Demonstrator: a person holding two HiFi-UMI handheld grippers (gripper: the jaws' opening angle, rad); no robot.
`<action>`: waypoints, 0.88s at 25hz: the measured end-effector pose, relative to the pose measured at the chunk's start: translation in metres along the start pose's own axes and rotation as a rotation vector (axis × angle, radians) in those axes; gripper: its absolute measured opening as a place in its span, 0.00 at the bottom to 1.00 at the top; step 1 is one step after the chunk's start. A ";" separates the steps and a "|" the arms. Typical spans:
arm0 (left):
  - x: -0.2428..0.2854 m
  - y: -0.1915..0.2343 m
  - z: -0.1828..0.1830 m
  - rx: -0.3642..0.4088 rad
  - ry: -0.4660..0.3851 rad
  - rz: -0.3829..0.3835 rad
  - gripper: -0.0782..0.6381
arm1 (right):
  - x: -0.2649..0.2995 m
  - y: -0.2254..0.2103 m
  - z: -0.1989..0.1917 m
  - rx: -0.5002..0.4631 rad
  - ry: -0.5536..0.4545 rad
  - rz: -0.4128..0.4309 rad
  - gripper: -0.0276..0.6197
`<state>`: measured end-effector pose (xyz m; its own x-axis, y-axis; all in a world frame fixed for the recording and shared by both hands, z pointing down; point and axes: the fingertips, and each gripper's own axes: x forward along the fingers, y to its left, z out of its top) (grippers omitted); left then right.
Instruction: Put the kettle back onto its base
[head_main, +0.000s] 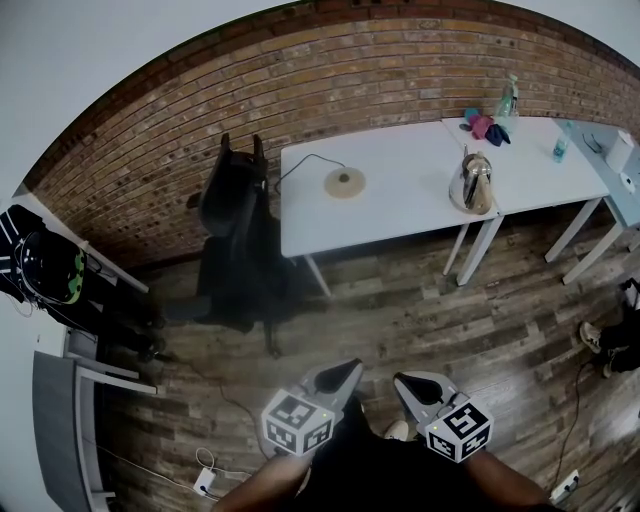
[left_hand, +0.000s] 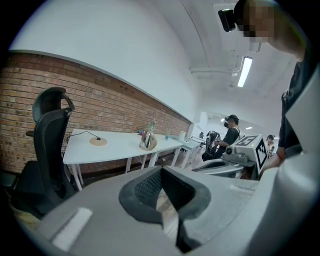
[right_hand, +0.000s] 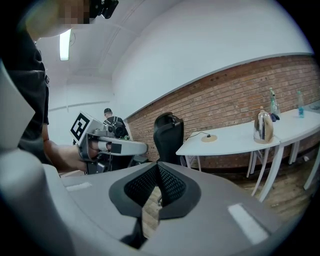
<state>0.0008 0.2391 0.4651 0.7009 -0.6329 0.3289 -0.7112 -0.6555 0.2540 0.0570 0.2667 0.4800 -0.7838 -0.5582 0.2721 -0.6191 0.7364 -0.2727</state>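
Observation:
A shiny metal kettle (head_main: 472, 184) stands near the right end of a white table (head_main: 400, 215) by the brick wall. Its round tan base (head_main: 345, 182), with a cord, lies on the same table well to the kettle's left. The left gripper view shows the kettle (left_hand: 148, 141) and base (left_hand: 98, 142) far off, and so does the right gripper view, kettle (right_hand: 263, 127) and base (right_hand: 209, 138). My left gripper (head_main: 345, 375) and right gripper (head_main: 408, 385) are held low over the wooden floor, far from the table. Both are shut and hold nothing.
A black office chair (head_main: 235, 230) stands at the table's left end. A second white table (head_main: 560, 185) joins on the right, carrying a spray bottle (head_main: 508, 98), a pink cloth (head_main: 482, 124) and a small bottle (head_main: 561, 145). Cables run across the floor (head_main: 210, 470).

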 end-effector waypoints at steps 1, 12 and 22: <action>0.002 0.003 0.001 -0.001 0.001 0.000 0.11 | 0.003 -0.001 0.001 0.002 0.003 0.002 0.08; 0.018 0.057 0.018 -0.016 0.010 0.017 0.11 | 0.047 -0.034 0.021 0.020 0.027 -0.014 0.08; 0.032 0.105 0.047 -0.007 -0.014 0.018 0.11 | 0.091 -0.064 0.052 0.003 0.022 -0.039 0.08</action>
<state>-0.0488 0.1309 0.4590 0.6887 -0.6503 0.3206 -0.7239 -0.6411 0.2549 0.0222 0.1489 0.4741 -0.7580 -0.5779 0.3025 -0.6492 0.7131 -0.2645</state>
